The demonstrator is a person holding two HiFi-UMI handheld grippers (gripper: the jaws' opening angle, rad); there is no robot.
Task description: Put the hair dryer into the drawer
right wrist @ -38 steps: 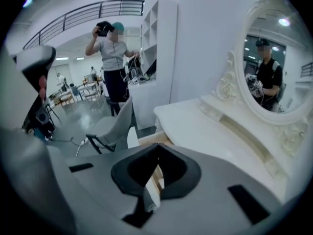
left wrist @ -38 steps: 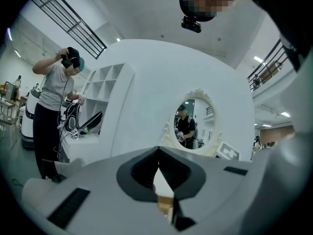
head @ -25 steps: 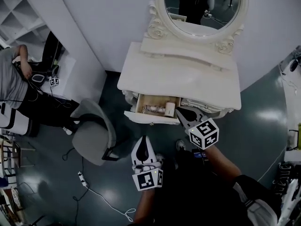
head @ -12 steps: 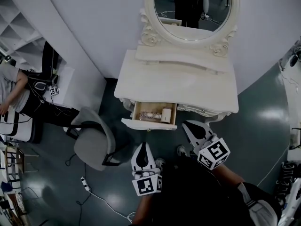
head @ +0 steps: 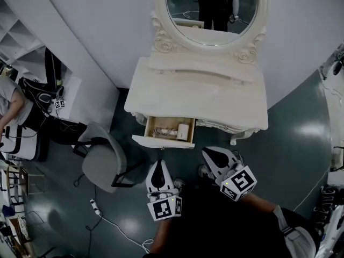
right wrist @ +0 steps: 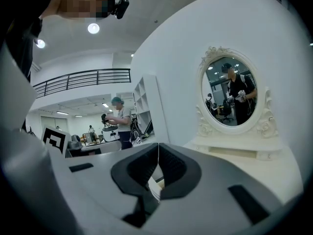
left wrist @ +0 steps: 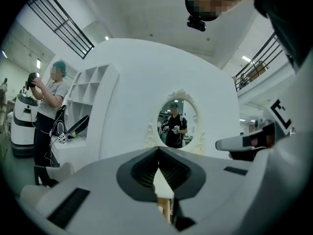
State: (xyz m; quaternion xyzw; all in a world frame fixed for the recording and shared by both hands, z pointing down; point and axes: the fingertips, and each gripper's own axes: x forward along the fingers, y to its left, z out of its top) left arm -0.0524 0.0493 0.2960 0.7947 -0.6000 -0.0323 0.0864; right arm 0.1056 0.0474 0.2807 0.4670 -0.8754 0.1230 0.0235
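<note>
The cream dressing table has its left drawer pulled open. Inside lie pale things, among them a light cylinder-shaped body that looks like the hair dryer. Both grippers hang in front of the table, apart from the drawer. My left gripper is below the drawer front, jaws closed on nothing. My right gripper is to the right of it, also shut and empty. The left gripper view shows the left gripper with jaws meeting at the tip. So do those of the right gripper in its own view.
An oval mirror stands on the table's back. A grey chair sits left of the drawer. A power strip with cable lies on the dark floor. A person sits at far left by white shelving.
Both grippers have drawn back from the drawer towards me; the right one, at the drawer front a second ago, moved farthest. The drawer stays open.
</note>
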